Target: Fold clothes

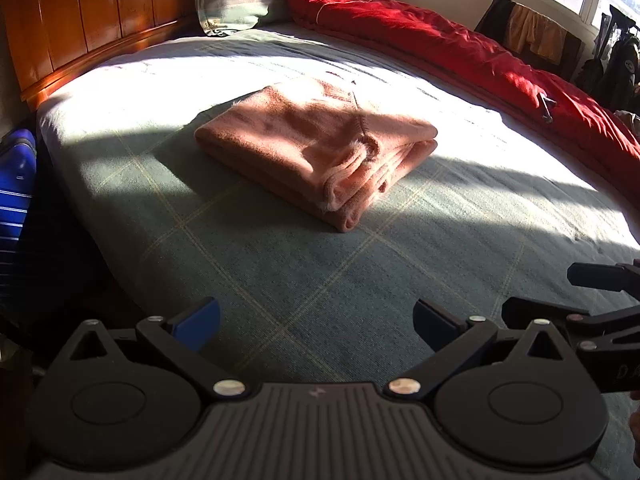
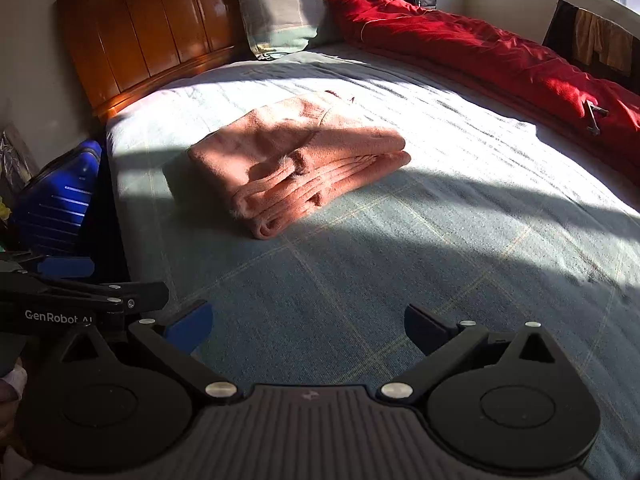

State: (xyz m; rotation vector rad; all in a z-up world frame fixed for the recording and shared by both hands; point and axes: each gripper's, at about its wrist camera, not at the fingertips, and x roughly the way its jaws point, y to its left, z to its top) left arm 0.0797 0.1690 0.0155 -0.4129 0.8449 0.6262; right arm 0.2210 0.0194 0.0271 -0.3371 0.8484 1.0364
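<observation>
Two low wrist views side by side, facing the headboard (image 1: 80, 20), sharing the bed (image 2: 400, 280).

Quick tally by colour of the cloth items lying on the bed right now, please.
Pink: 1, the folded garment
Red: 1, the quilt along the window side
Grey-green check: 1, the pillow at the headboard
Total: 3

Both the left gripper and the right gripper are open and hold nothing.

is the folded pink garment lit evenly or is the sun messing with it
Unevenly: in the left wrist view the far half of the pink garment is washed out by sun and the near half shadowed; the right wrist view shows the same split, with the bed sheet blown out beside it.
</observation>
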